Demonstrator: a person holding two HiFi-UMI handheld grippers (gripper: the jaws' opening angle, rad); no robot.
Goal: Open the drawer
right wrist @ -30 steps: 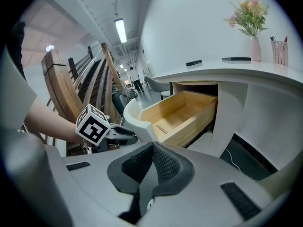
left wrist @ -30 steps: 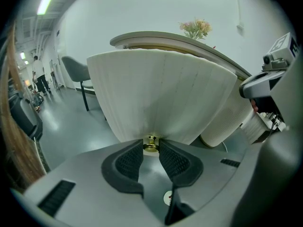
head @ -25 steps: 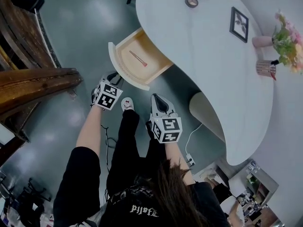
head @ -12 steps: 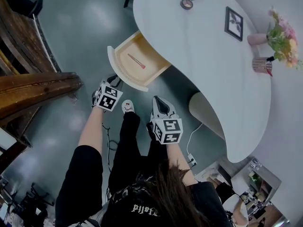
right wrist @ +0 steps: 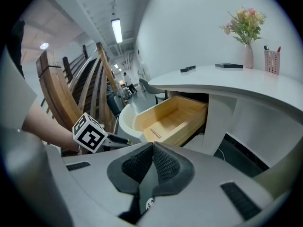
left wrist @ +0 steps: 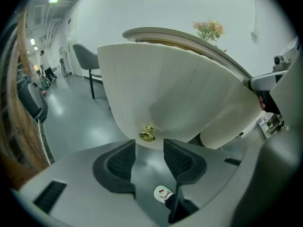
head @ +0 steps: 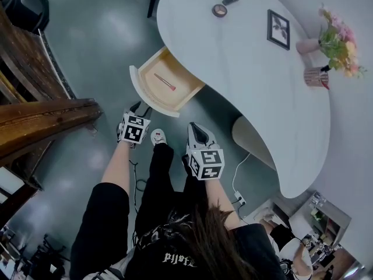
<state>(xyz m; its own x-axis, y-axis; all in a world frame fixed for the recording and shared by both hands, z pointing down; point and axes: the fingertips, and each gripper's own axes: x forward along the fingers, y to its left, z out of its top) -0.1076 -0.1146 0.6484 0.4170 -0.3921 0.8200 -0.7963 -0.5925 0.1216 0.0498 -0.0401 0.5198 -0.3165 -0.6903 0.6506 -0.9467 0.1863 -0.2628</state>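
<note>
The wooden drawer point(head: 175, 89) stands pulled out from under the white desk, its curved white front point(left wrist: 170, 93) facing me. A thin red-tipped stick point(head: 165, 81) lies inside. My left gripper point(left wrist: 149, 156) hangs just short of the front's small brass knob point(left wrist: 147, 135). Its jaws are opening; the knob sits beyond the pads and nothing is between them. In the head view the left gripper point(head: 140, 108) is just below the drawer front. My right gripper point(right wrist: 152, 161) is shut on nothing and hangs to the right point(head: 195, 130), clear of the drawer point(right wrist: 168, 119).
The curved white desk point(head: 250, 80) carries a picture frame point(head: 278, 29), a vase of flowers point(head: 335, 39), a pink pen cup point(head: 316, 76) and small items at its far end. A dark wooden stair rail point(head: 44, 118) runs at the left. A power strip point(head: 239, 200) lies on the floor.
The drawer stays pulled out as before. My left gripper now sits a little farther back from the drawer front. The right gripper has kept its place.
</note>
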